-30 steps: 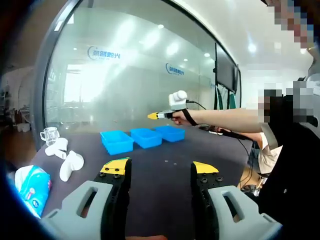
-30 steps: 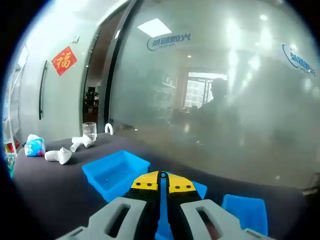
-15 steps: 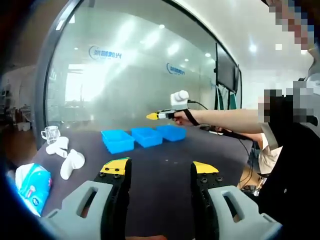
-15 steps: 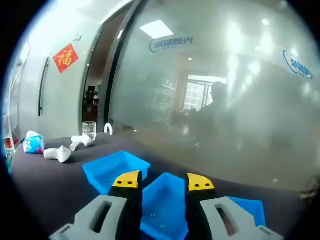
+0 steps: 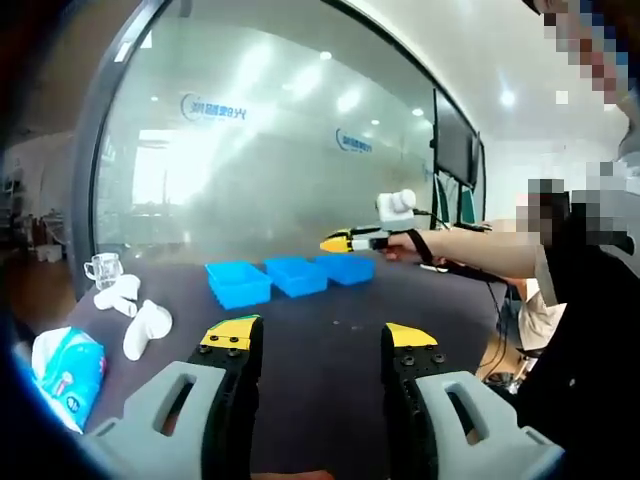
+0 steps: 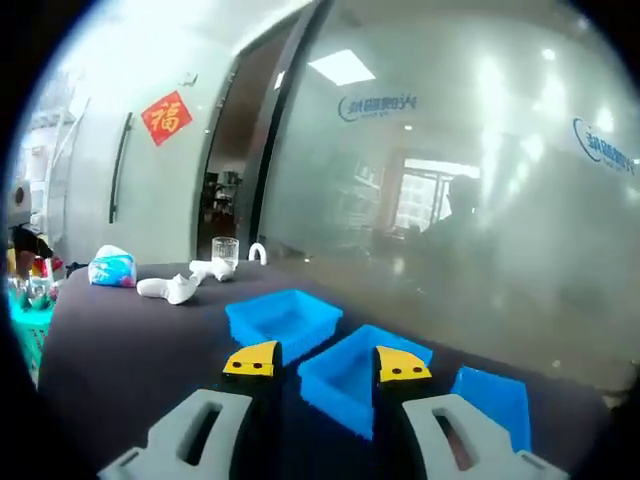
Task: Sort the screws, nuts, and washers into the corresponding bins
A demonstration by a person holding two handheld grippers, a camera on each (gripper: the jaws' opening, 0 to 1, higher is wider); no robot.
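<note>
Three blue bins stand in a row on the dark table: in the left gripper view a left bin (image 5: pixel 238 283), a middle bin (image 5: pixel 296 275) and a right bin (image 5: pixel 345 268). In the right gripper view they are the left bin (image 6: pixel 283 317), middle bin (image 6: pixel 358 378) and right bin (image 6: pixel 489 400). My left gripper (image 5: pixel 320 338) is open, low over the near table, with nothing between its jaws. My right gripper (image 6: pixel 328 362) is open and empty, just short of the middle bin; it also shows as the yellow-tipped right gripper (image 5: pixel 345 242) held above the bins. A few tiny parts (image 5: pixel 344 325) lie on the table.
White pipe fittings (image 5: pixel 145 328), a clear glass (image 5: pixel 101 268) and a blue-and-white packet (image 5: pixel 66 368) sit at the table's left. A frosted glass wall (image 5: pixel 270 160) runs behind the bins. A person (image 5: pixel 580 300) stands at the right, arm stretched out. A teal basket (image 6: pixel 25 305) is at the far left.
My right gripper has opened from shut and pulled back and to the right from above the bins. My left gripper has stayed put and open.
</note>
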